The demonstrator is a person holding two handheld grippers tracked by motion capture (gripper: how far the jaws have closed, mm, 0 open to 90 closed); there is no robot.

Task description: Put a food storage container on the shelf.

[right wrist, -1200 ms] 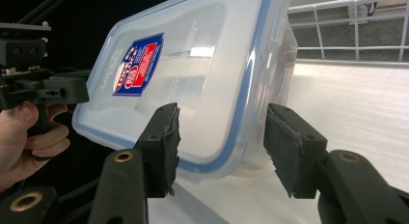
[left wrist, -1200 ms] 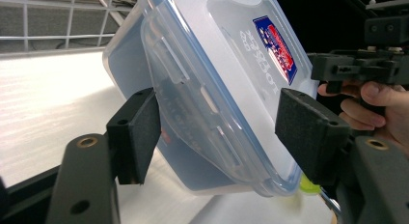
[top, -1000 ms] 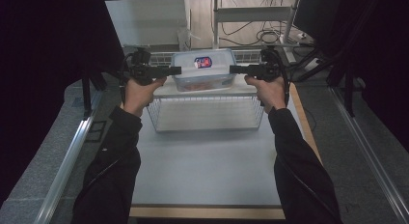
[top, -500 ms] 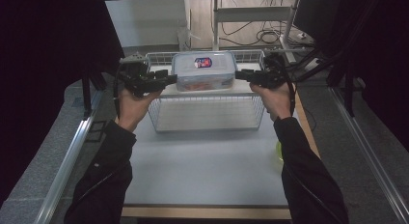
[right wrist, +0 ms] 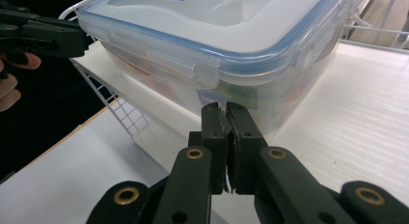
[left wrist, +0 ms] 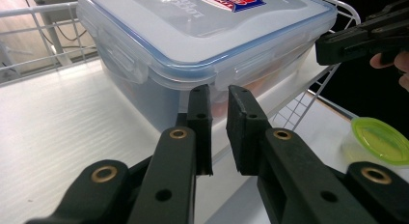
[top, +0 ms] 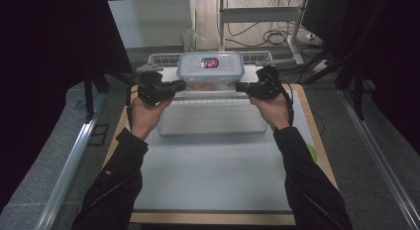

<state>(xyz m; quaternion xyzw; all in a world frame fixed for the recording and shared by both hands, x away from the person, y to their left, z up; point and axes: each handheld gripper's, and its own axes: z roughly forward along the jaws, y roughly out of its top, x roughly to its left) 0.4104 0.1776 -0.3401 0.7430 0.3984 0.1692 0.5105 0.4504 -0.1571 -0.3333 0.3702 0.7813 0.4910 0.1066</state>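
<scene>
1. Food box (top: 210, 70), clear w/ blue-rimmed lid, sits on white shelf (left wrist: 58, 122) atop wire basket (top: 213, 116), far side of table (top: 208, 180).
2. Left gripper (left wrist: 219, 101): jaws narrowly apart, empty, just short of box side.
3. Right gripper (right wrist: 224, 108): jaws pressed together, tips at box wall; probably touching, hard to tell.
4. Contents blurred, reddish through plastic.
5. Green lid (left wrist: 381, 139) partly cut off, on table beside basket.

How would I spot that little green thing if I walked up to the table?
Find the white wire basket at the table's far end. From its right side come toward the table's near right edge: the green lid lies flat there, the one bright lime, round thing on the pale tabletop.
</scene>
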